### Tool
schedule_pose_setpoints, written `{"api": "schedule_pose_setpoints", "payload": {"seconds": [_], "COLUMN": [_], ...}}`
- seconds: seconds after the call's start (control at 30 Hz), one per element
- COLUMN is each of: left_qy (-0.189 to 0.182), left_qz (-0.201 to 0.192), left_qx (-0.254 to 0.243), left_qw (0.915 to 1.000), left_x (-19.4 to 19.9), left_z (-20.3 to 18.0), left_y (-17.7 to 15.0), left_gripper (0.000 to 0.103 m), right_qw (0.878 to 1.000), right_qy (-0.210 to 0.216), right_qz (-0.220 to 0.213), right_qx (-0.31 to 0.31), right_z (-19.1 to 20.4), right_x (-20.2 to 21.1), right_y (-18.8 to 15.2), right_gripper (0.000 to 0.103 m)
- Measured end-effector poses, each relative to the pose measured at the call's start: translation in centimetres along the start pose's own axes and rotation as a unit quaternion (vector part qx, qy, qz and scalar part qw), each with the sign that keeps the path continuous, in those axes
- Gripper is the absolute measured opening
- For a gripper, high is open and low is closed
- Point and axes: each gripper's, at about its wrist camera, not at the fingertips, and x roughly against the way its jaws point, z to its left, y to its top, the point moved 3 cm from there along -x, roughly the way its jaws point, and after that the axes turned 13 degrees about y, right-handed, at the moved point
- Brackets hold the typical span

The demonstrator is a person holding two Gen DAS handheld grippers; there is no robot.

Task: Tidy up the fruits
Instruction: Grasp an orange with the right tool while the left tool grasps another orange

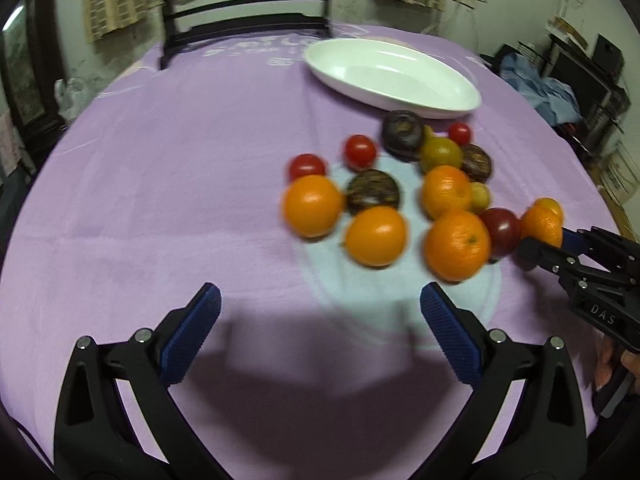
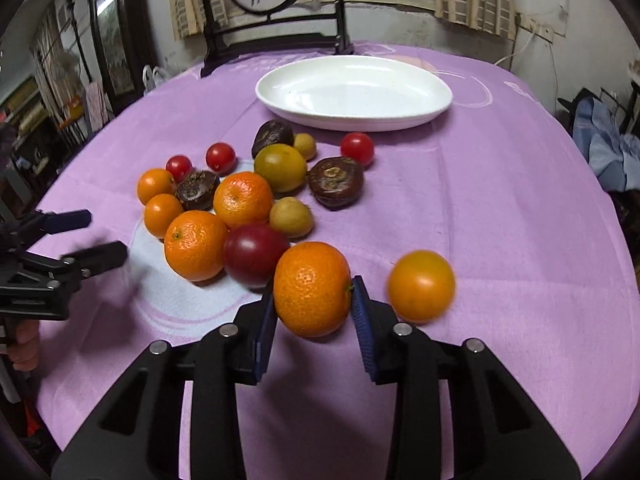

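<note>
A pile of fruit lies on the purple tablecloth: several oranges, small red tomatoes, dark brown fruits, a dark red plum and yellow-green fruits. An empty white oval dish stands behind the pile; it also shows in the left wrist view. My right gripper is shut on an orange at the pile's near right edge; it also shows in the left wrist view. My left gripper is open and empty, in front of the pile; it also shows in the right wrist view.
A loose orange lies just right of my right gripper. A dark wooden stand with a round painted screen stands at the table's far edge. Clutter and blue cloth lie off the table to the right.
</note>
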Motion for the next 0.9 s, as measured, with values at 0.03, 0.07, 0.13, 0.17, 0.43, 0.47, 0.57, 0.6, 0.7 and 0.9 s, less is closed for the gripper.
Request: {"api": "schedule_pose_setpoints", "payload": {"seconds": [0.03,0.07,0.13,0.17,0.43,0.47,0.57,0.6,0.7,0.9], "left_qy": [-0.003,0.0,0.001,-0.004,0.007,0.011,0.008,0.01,0.02,0.024], "left_qz": [0.004,0.009,0.009,0.01,0.036,0.039,0.046,0.046,0.04,0.029], "left_qx": [-0.007,-0.018,-0.026,-0.024,-0.028,-0.028,-0.021,-0.019,-0.019,-0.019], "left_qw": [1.0,0.9998,0.9996,0.9997,0.9989,0.9988,0.9987,0.9987,0.9988,0.9991], "left_x": [-0.1,-0.4,-0.5,-0.6,-2.2,-2.4,-2.9,-3.0,-3.2,-3.3], "left_z": [-0.5,-1.0,-1.6,-1.9,-2.7,-2.7,-2.9,-3.0,-3.7,-3.6], "left_y": [0.0,0.1,0.1,0.2,1.0,1.3,2.1,2.2,2.5,2.6], "left_gripper": [0.101,0.101,0.1,0.097,0.055,0.049,0.039,0.04,0.04,0.041], "right_qw": [1.0,1.0,1.0,1.0,0.998,0.998,0.998,0.998,0.998,0.998], "right_qy": [0.004,0.009,0.021,0.028,0.058,0.06,0.064,0.065,0.063,0.059], "right_qz": [-0.003,-0.006,-0.008,-0.01,-0.027,-0.027,-0.027,-0.027,-0.028,-0.019], "right_qx": [-0.003,-0.005,-0.006,-0.007,-0.001,0.002,0.003,0.003,0.002,0.004], "right_z": [-0.1,-0.2,-0.1,-0.1,0.4,0.5,0.5,0.5,0.5,0.8], "right_x": [0.3,0.6,1.0,1.2,2.5,2.6,2.7,2.7,2.8,2.5], "right_y": [-0.1,-0.2,-0.6,-0.8,-1.7,-1.7,-1.8,-1.8,-1.9,-2.4], "right_gripper": [0.036,0.036,0.036,0.036,0.036,0.036,0.036,0.036,0.036,0.036]}}
